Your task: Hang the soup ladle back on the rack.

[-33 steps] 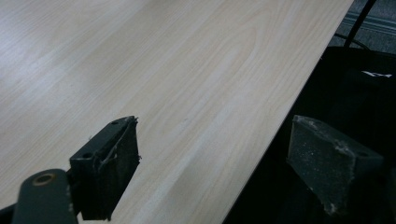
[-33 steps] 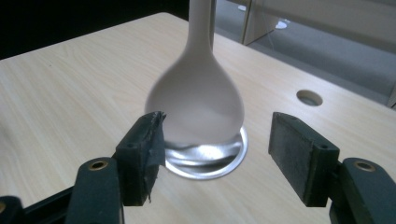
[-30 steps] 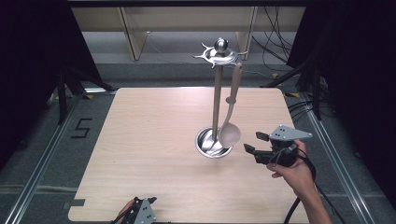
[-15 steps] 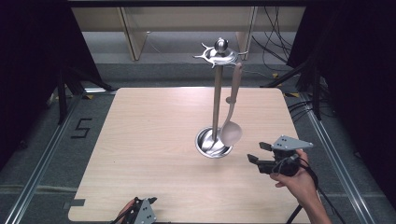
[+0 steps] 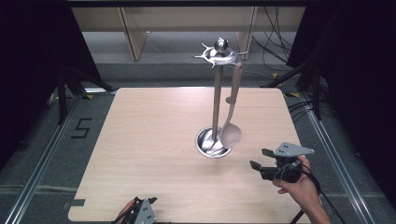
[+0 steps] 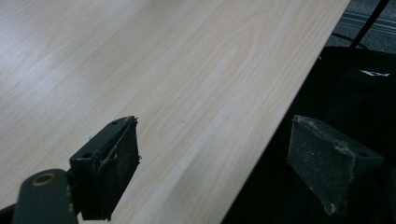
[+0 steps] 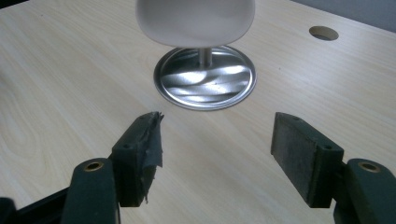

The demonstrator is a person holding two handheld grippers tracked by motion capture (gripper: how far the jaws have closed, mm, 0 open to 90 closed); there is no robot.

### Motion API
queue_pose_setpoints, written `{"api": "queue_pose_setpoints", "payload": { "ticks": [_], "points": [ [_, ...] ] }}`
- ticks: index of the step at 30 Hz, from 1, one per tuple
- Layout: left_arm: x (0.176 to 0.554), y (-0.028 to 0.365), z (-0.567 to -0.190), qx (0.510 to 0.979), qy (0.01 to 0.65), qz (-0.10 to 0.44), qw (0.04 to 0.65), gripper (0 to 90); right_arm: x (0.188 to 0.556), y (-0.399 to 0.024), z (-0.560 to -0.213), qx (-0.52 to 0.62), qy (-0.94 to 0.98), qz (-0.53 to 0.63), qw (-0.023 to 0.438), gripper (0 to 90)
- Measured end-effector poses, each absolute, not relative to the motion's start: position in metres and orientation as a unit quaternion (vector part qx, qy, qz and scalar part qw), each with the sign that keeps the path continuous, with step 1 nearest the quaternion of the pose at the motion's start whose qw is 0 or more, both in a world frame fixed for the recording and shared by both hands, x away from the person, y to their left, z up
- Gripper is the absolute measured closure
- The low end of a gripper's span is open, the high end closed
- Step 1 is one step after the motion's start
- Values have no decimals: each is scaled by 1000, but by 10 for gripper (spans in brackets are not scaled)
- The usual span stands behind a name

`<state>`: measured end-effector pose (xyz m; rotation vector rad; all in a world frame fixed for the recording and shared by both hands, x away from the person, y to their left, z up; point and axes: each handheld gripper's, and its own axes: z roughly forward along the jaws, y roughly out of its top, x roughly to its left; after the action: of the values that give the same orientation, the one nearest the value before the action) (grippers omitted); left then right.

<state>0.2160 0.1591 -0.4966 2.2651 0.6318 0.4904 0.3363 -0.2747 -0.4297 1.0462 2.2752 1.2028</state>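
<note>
Hanging from the metal stand [image 5: 216, 93] at the frame's centre, the ladle [image 5: 231, 126] has its pale bowl just above the stand's round base [image 7: 205, 77]. Right gripper [image 5: 259, 158], lower right of the high view, points toward the base; its fingers [image 7: 140, 149] are spread apart, nothing between them. Left gripper [image 5: 140, 214], bottom edge, sits over the table [image 5: 140, 140] rim, fingers [image 6: 109, 172] likewise apart and empty.

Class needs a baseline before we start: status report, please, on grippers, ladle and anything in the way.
Right gripper open, empty, short of stand base. Left gripper open, empty, at near table edge. Ladle hanging from stand hook, untouched. Nothing between jaws and ladle.
</note>
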Motion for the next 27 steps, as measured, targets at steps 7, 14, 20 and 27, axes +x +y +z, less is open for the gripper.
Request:
{"api": "queue_pose_setpoints", "payload": {
  "ticks": [7, 14, 20, 27],
  "points": [
    [216, 159, -497, 879, 246, 189, 363, 156, 331, -277, -433, 372, 808, 420, 178, 340],
    [216, 159, -497, 878, 247, 187, 365, 156, 324, -280, -441, 372, 811, 416, 175, 335],
    [216, 159, -497, 879, 244, 189, 363, 156, 320, -282, -446, 372, 814, 411, 173, 334],
    [217, 160, -496, 879, 243, 193, 362, 156, 312, -279, -455, 349, 826, 408, 170, 330]
  ]
}}
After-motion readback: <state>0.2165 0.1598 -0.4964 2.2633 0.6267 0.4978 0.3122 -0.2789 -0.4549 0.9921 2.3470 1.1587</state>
